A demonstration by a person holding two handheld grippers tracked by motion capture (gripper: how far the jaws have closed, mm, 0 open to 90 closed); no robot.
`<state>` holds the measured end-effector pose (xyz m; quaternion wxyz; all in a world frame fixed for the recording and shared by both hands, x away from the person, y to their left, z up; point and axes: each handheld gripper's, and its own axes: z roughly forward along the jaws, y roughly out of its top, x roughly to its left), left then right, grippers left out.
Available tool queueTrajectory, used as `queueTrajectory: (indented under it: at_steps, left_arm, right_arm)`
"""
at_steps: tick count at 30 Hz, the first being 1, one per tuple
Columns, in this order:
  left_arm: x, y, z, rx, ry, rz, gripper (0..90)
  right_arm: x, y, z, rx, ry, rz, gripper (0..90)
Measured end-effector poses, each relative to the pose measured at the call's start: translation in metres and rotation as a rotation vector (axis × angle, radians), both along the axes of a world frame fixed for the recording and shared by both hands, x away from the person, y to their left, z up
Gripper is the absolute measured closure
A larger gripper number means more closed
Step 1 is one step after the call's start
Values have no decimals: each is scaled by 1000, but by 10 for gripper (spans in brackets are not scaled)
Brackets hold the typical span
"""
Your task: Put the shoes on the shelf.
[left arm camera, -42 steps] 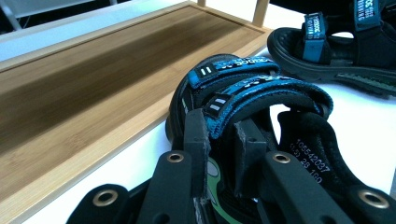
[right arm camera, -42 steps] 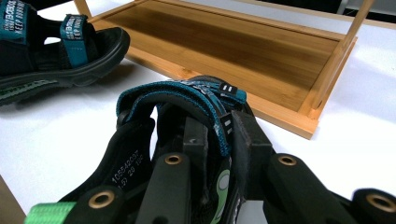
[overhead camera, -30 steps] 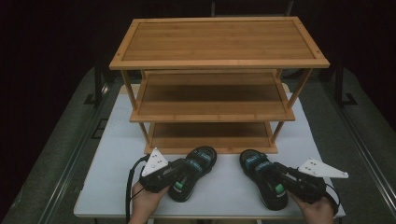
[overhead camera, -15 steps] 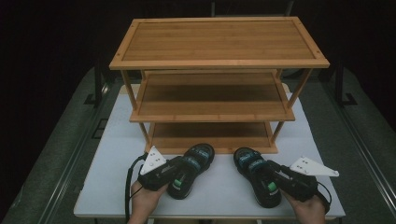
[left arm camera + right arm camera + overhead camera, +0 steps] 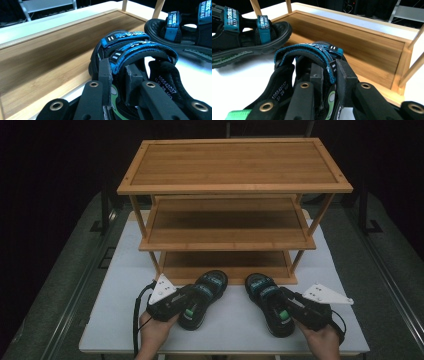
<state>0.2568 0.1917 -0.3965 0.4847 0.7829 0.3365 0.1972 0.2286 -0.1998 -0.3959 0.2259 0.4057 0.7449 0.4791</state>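
Sandal [image 5: 312, 65] strap pinched by right claw [image 5: 328, 72], per right gripper view.

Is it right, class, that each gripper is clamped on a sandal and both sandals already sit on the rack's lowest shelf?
Not quite. The high view shows both sandals, left sandal and right sandal, on the white table in front of the rack. Each gripper is clamped on one.

Rack [image 5: 232, 232]: wood, bamboo-like grain, smooth w/ a satin sheen. Table [image 5: 125, 270]: matt white top, smooth. Left sandal [image 5: 135, 57] & right sandal [image 5: 312, 60]: woven blue cloth straps w/ frayed-looking edges, black matt rubbery soles, padded black lining. Left gripper [image 5: 117, 82] & right gripper [image 5: 329, 80]: matt black plastic arms, worn rough pads, brass-look rivets. Grey plates up top [image 5: 327, 295]: flat, matt.
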Motion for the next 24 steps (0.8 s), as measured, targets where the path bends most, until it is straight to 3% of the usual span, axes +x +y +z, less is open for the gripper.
queueTrajectory:
  at_steps: [24]
  left_arm:
    - [25,-17,5,-22,-9,66,788]
  right_arm:
    - [26,28,2,-3,-86,-47,760]
